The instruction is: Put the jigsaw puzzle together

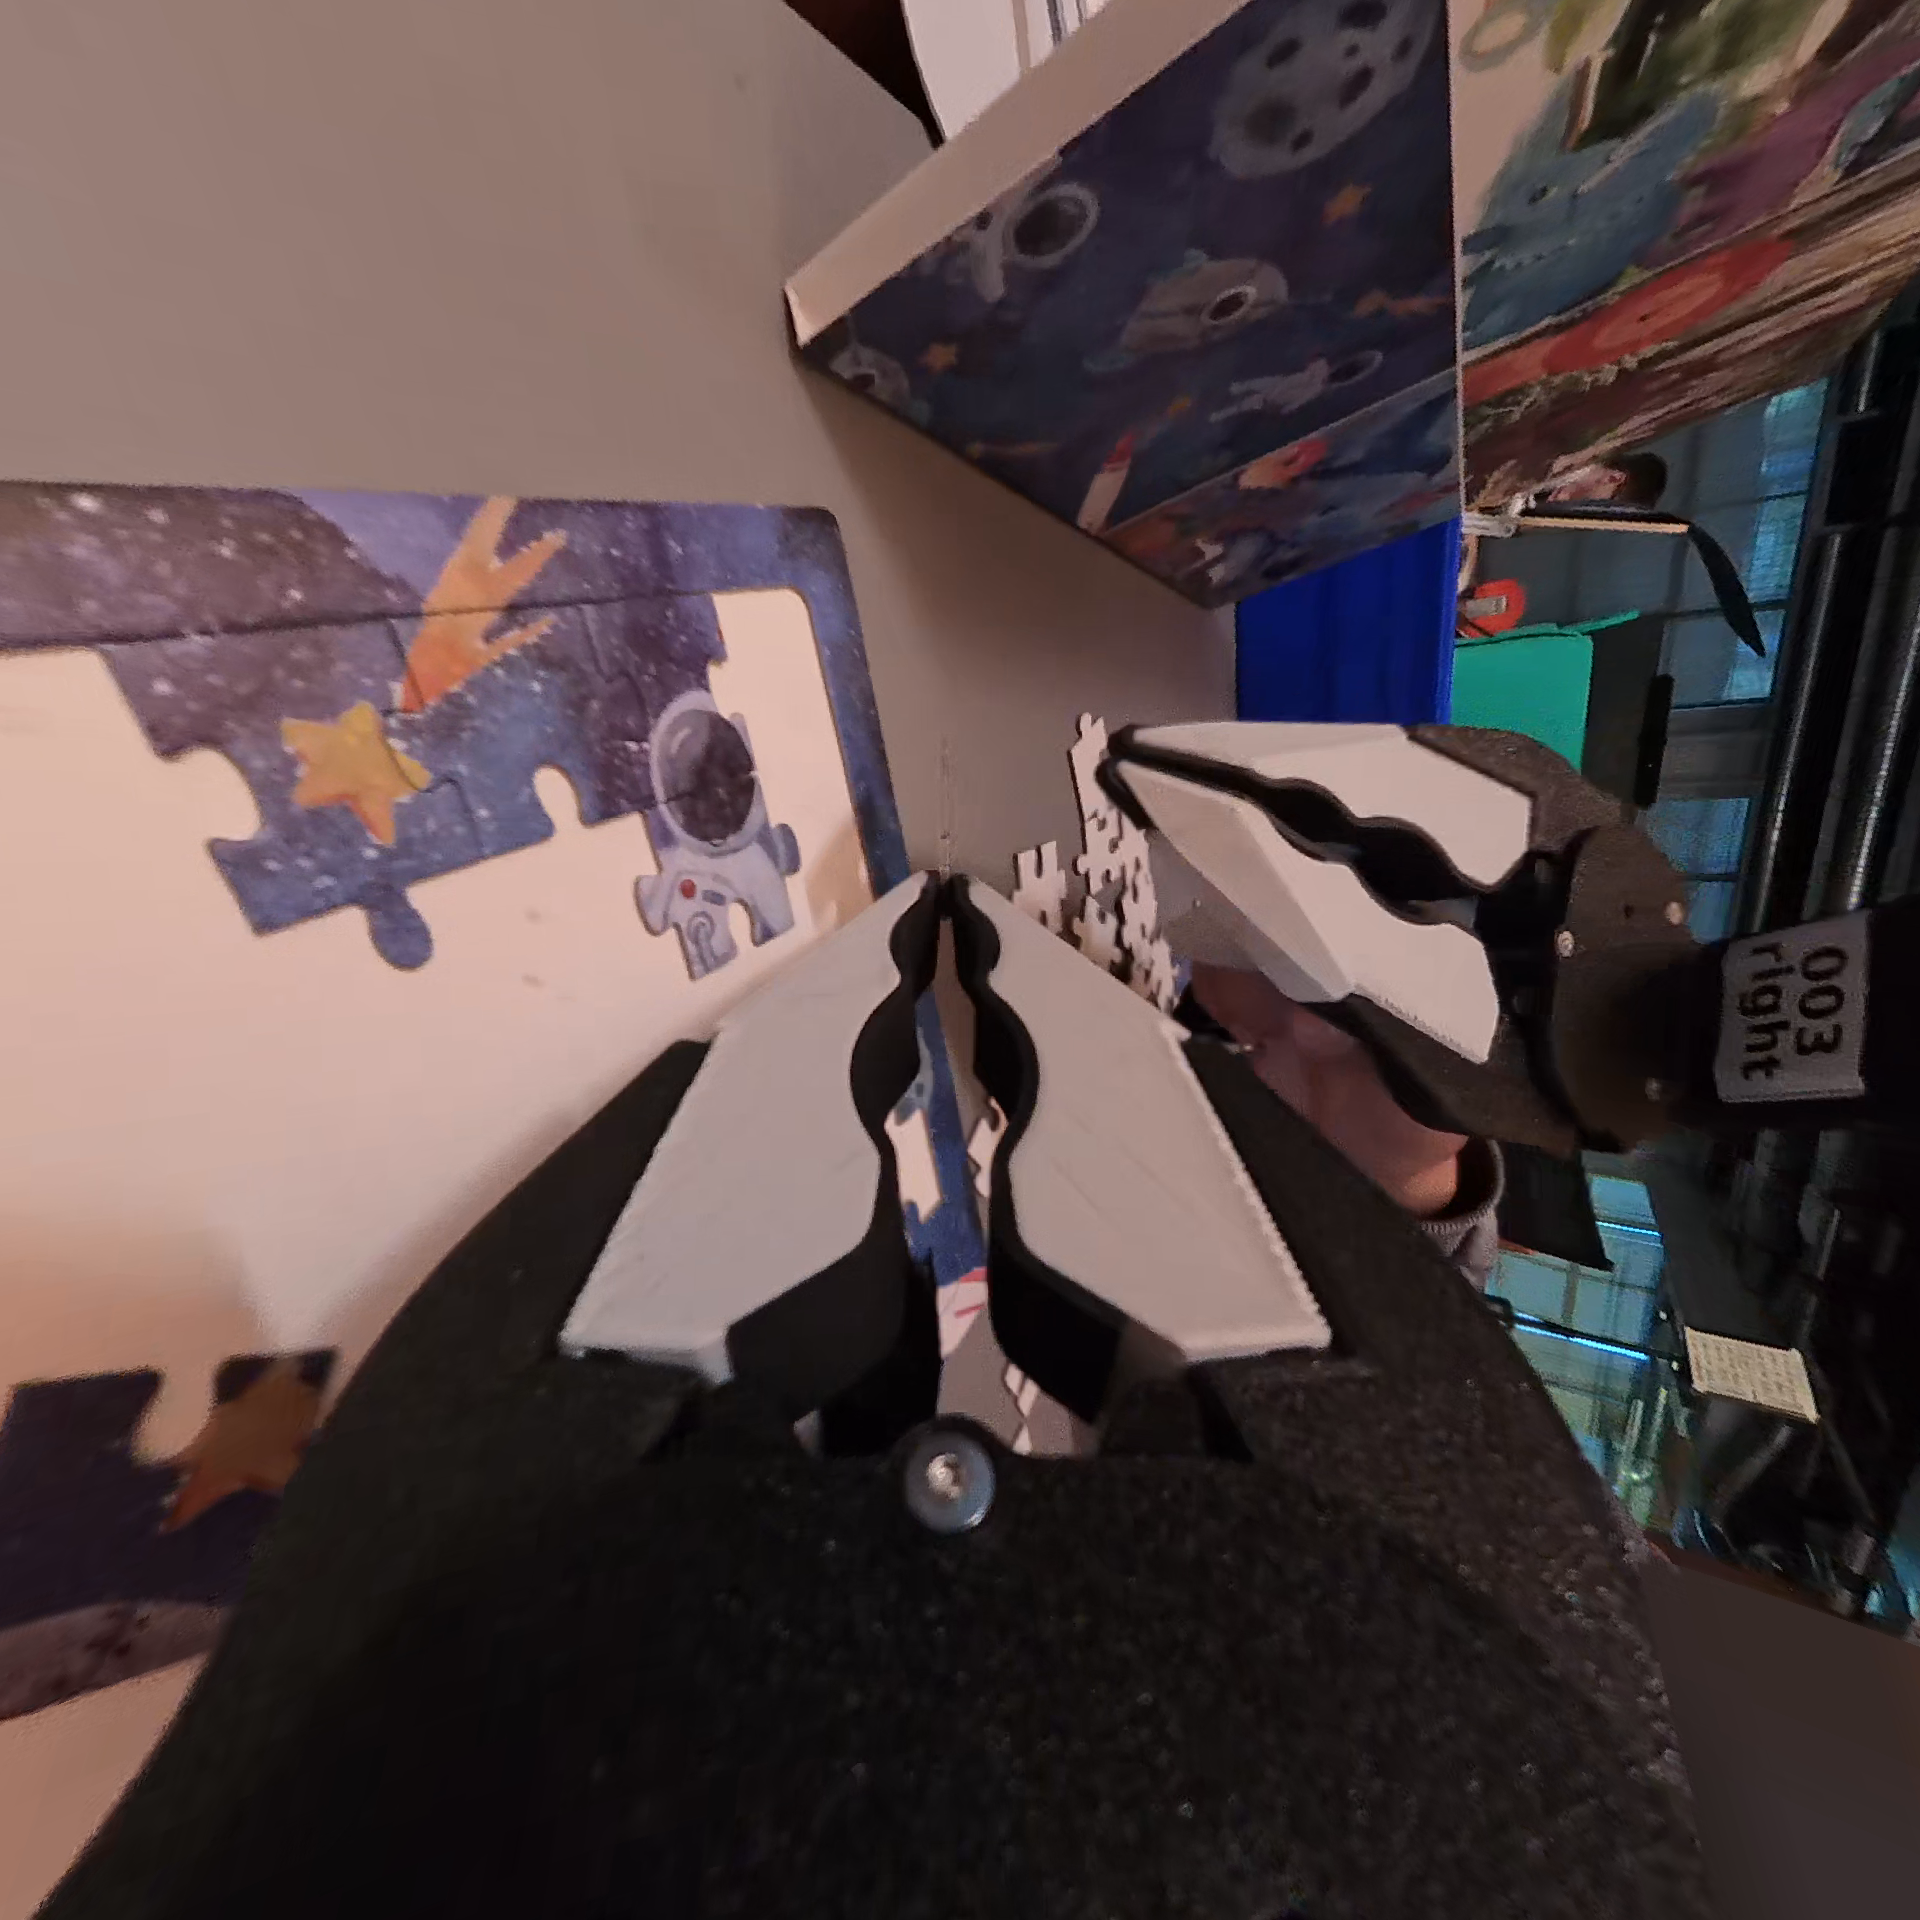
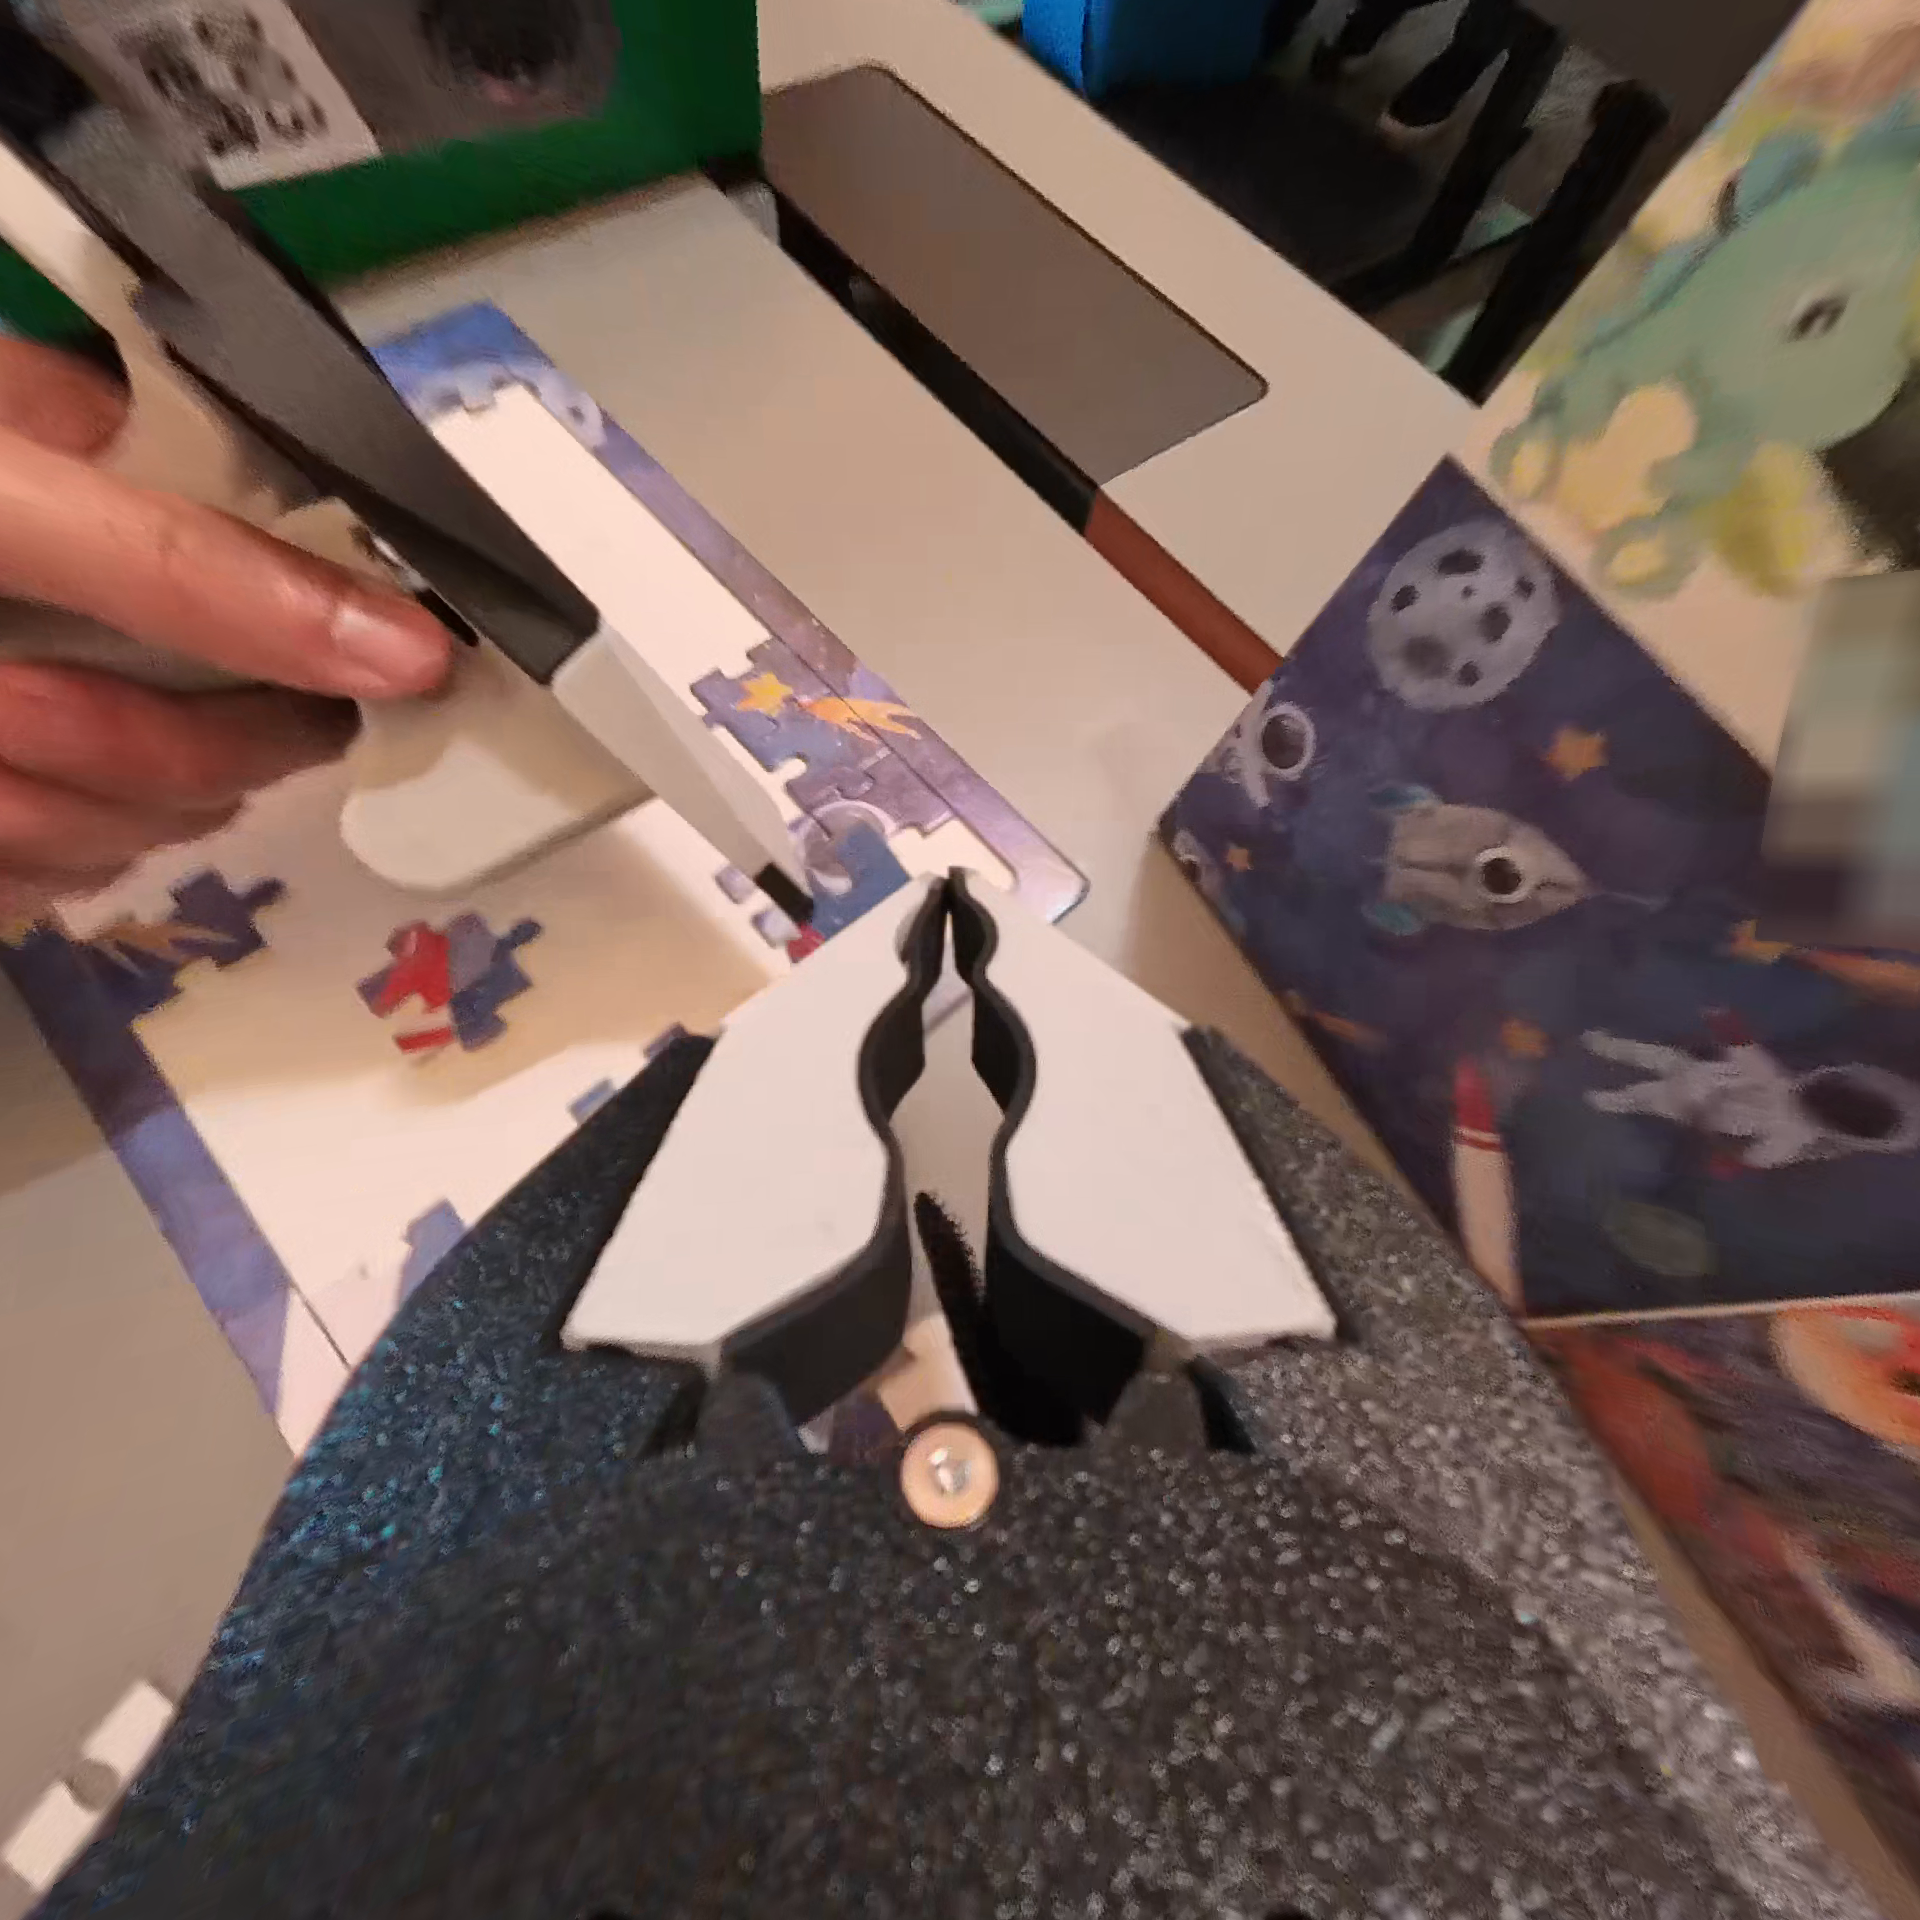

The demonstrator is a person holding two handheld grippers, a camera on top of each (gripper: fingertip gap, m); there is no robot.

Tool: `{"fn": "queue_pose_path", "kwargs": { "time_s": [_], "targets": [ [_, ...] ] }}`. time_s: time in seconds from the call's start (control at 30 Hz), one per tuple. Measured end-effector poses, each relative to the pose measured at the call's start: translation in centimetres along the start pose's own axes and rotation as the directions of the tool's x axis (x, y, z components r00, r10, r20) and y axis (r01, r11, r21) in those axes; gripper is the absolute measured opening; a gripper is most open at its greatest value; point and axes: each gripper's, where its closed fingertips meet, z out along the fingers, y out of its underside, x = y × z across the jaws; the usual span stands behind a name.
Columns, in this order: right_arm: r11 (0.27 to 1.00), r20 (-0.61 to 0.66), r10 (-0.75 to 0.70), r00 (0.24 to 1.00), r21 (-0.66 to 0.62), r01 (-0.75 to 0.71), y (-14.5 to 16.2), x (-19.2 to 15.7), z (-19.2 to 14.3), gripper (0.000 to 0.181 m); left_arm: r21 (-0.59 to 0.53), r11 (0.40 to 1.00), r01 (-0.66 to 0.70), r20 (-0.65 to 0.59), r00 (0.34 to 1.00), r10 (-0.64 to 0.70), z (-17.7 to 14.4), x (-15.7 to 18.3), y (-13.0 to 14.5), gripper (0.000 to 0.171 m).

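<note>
Left gripper [image 1: 940, 883]: white fingers, black wavy pads, tips pressed together; a thin edge-on piece may sit between them, cannot tell. Right gripper [image 2: 951, 883]: same build, clenched, grasping nothing visible. Blue space-themed jigsaw puzzle tray [image 2: 208, 1174]: flat on grey table [image 2: 104, 1351], partly filled along its border. Space-printed cardboard box [image 2: 1507, 883]: just beside tray.
</note>
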Motion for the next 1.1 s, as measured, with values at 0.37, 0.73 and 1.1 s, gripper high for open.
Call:
{"fn": "queue_pose_path", "kwargs": {
  "time_s": [0.37, 0.73, 1.1],
  "targets": [
    [0.996, 0.038, -0.044, 0.998, -0.080, 0.047, 1.5, -1.0, 0.9, 0.000, 0.049, 0.999, -0.016, -0.051, 0.999, 0.018, 0.6, 0.4, 0.6, 0.001],
    [0.996, 0.053, -0.003, 0.999, -0.087, 0.007, 2.2, -1.2, 1.5, 0.000, 0.062, 0.996, -0.059, -0.014, 0.998, 0.060, -1.1, -0.8, 0.2, 0.001],
    [0.983, 0.082, -0.146, 0.986, -0.097, 0.154, 1.9, -4.3, 2.0, 0.017, 0.066, 0.972, -0.225, 0.104, 0.971, 0.218, -3.8, -1.5, -0.4, 0.002]
  ]
}}
